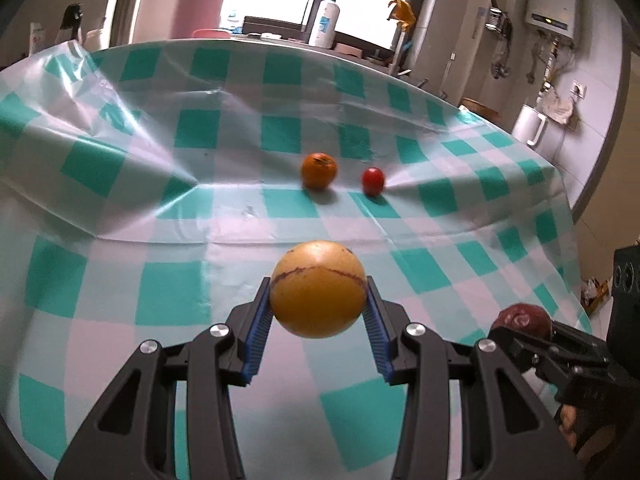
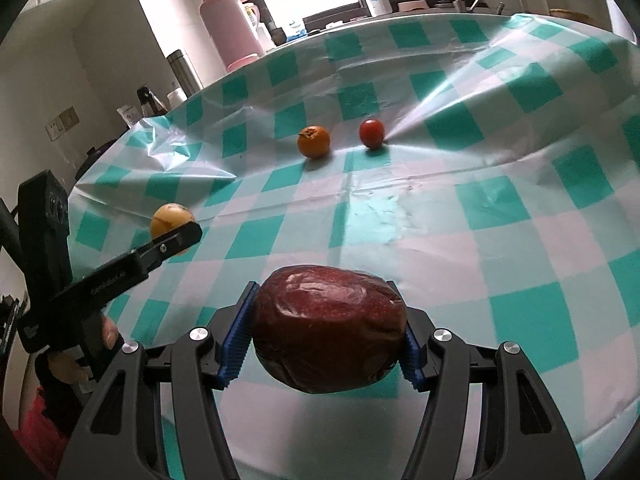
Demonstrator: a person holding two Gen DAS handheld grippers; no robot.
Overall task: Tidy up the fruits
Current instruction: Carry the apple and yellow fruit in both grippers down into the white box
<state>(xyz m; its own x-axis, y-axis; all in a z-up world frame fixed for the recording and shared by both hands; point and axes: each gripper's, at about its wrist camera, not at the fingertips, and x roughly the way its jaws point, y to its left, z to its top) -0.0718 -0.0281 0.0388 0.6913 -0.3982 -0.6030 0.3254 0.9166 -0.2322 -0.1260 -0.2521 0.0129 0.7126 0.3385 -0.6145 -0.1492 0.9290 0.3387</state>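
Observation:
My left gripper point(image 1: 318, 286) is shut on a yellow round fruit point(image 1: 318, 286) with a brown scar line, held above the checked tablecloth point(image 1: 160, 288). My right gripper point(image 2: 326, 312) is shut on a dark red apple point(image 2: 328, 324) wrapped in clear film, also off the cloth. In the left wrist view the right gripper with the apple point(image 1: 520, 318) shows at the right edge. The right wrist view has the left gripper and yellow fruit point(image 2: 170, 220) at the left. A small orange point(image 1: 319, 171) point(image 2: 313, 142) and a red cherry tomato point(image 1: 373, 180) point(image 2: 371, 133) lie side by side farther back on the cloth.
The teal and white cloth has raised creases at the back and left. Behind the table stand a pink flask point(image 2: 230, 24), a steel flask point(image 1: 127, 12) and a white bottle point(image 1: 329, 22). A white jug point(image 1: 528, 124) sits beyond the right edge. A person's hand point(image 2: 108, 330) holds the left gripper's handle.

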